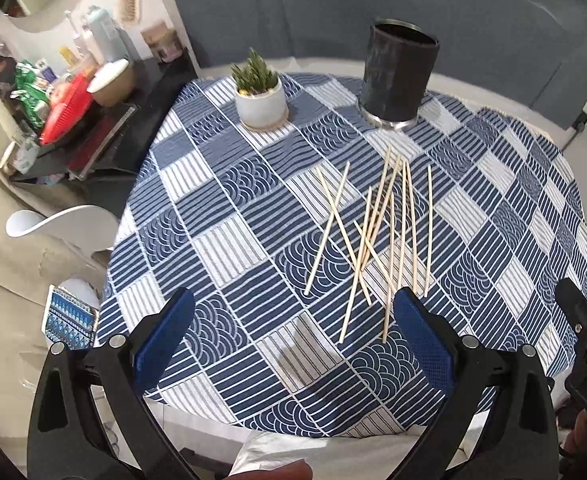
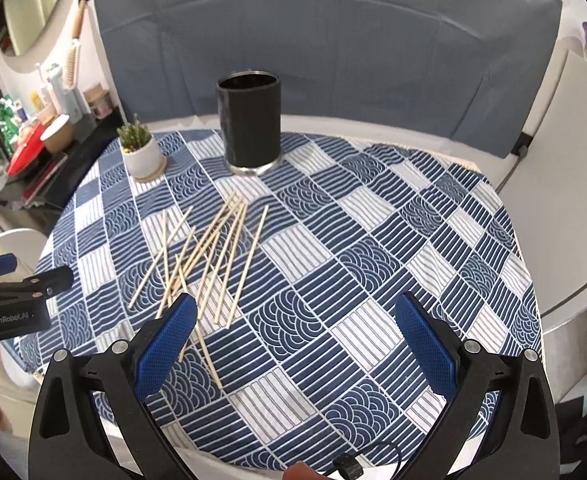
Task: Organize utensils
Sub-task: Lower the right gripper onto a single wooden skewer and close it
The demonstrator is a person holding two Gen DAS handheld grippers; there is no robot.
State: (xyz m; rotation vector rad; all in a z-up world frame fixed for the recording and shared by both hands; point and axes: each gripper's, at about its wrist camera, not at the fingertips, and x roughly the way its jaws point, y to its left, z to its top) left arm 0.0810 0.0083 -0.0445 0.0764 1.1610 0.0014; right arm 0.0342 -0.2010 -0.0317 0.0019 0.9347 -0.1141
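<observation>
Several thin wooden skewers (image 1: 377, 232) lie loosely crossed on the blue-and-white patterned tablecloth (image 1: 229, 216); in the right wrist view the skewers (image 2: 209, 256) spread left of centre. Behind them stands a tall black cylindrical holder (image 1: 397, 76) with a metal base, also the holder (image 2: 250, 124), upright and seemingly empty. My left gripper (image 1: 293, 300) hovers open above the near part of the cloth, its right finger close to the skewers' near ends. My right gripper (image 2: 295, 308) is open too, to the right of the pile, its left finger over some skewer ends.
A small potted plant (image 1: 259, 92) in a white pot sits at the table's back left, also the plant (image 2: 140, 148). A cluttered side counter (image 1: 65, 92) stands to the left. A white chair (image 1: 65, 224) is by the table's left edge. Blue-grey fabric backs the table.
</observation>
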